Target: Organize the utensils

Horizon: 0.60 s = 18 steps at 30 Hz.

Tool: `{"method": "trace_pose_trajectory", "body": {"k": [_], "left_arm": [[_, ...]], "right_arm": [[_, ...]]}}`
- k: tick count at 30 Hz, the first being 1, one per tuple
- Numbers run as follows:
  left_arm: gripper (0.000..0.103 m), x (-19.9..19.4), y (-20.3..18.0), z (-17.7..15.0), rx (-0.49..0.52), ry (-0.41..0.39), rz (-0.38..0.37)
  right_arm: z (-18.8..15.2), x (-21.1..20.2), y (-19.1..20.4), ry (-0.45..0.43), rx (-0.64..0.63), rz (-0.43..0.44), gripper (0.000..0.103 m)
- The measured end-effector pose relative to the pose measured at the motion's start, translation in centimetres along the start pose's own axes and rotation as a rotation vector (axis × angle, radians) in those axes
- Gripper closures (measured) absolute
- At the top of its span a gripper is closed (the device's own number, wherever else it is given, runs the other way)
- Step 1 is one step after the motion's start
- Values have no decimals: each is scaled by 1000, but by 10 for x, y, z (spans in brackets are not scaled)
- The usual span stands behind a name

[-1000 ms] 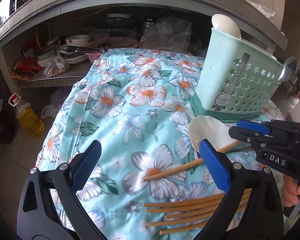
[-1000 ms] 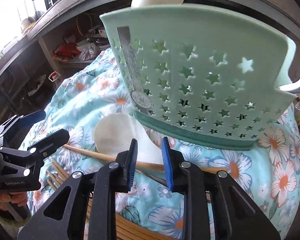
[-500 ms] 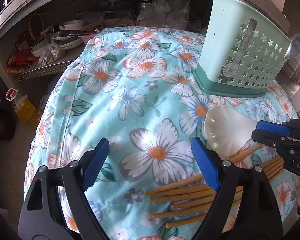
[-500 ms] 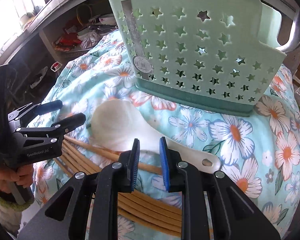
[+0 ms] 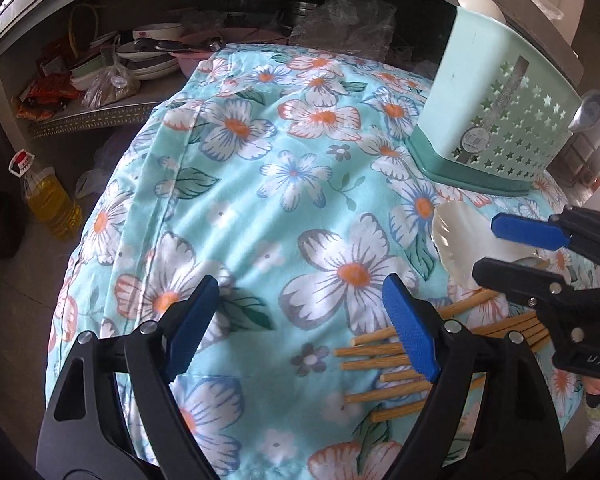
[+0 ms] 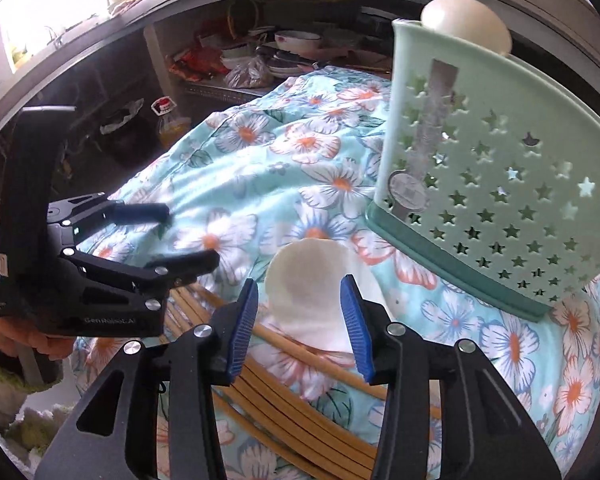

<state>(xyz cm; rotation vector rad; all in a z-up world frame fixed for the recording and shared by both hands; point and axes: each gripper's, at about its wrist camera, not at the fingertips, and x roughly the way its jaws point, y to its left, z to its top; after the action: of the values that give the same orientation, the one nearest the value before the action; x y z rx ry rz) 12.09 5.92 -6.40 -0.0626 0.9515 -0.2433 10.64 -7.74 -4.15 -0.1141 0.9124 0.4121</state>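
Note:
A white rice spoon (image 6: 312,288) lies on the floral cloth in front of a mint-green star-holed utensil basket (image 6: 500,184); it also shows in the left wrist view (image 5: 460,240). Several bamboo chopsticks (image 5: 384,376) lie in a bunch beside and under the spoon, also in the right wrist view (image 6: 300,412). My right gripper (image 6: 298,320) is open, its blue pads either side of the spoon's bowl. My left gripper (image 5: 296,320) is open and empty over the cloth, left of the chopsticks. The basket (image 5: 496,120) holds a white spoon (image 5: 478,0) and a metal ladle (image 5: 588,110).
The floral cloth (image 5: 260,208) drapes a rounded table that falls away at the left. Behind it a low shelf holds bowls and bags (image 5: 140,56). An oil bottle (image 5: 48,200) stands on the floor at left.
My right gripper has opened from nearly shut and now straddles the spoon's bowl. My left gripper has drawn back to the left, away from the basket.

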Motion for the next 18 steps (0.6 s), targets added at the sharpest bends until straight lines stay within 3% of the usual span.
{"method": "trace_pose_trajectory", "body": {"k": [5, 10, 14, 18], "left_arm": [[36, -6, 26, -4, -90, -22, 0], [46, -10, 37, -4, -138, -37, -16], [49, -14, 40, -3, -166, -59, -33], [50, -26, 42, -1, -190, -111, -68]], "right_arm": [[3, 17, 12, 19, -27, -19, 61], [2, 35, 32, 35, -109, -141, 63], [3, 30, 38, -9, -110, -197, 88], [7, 3, 29, -92, -57, -191, 96]]}}
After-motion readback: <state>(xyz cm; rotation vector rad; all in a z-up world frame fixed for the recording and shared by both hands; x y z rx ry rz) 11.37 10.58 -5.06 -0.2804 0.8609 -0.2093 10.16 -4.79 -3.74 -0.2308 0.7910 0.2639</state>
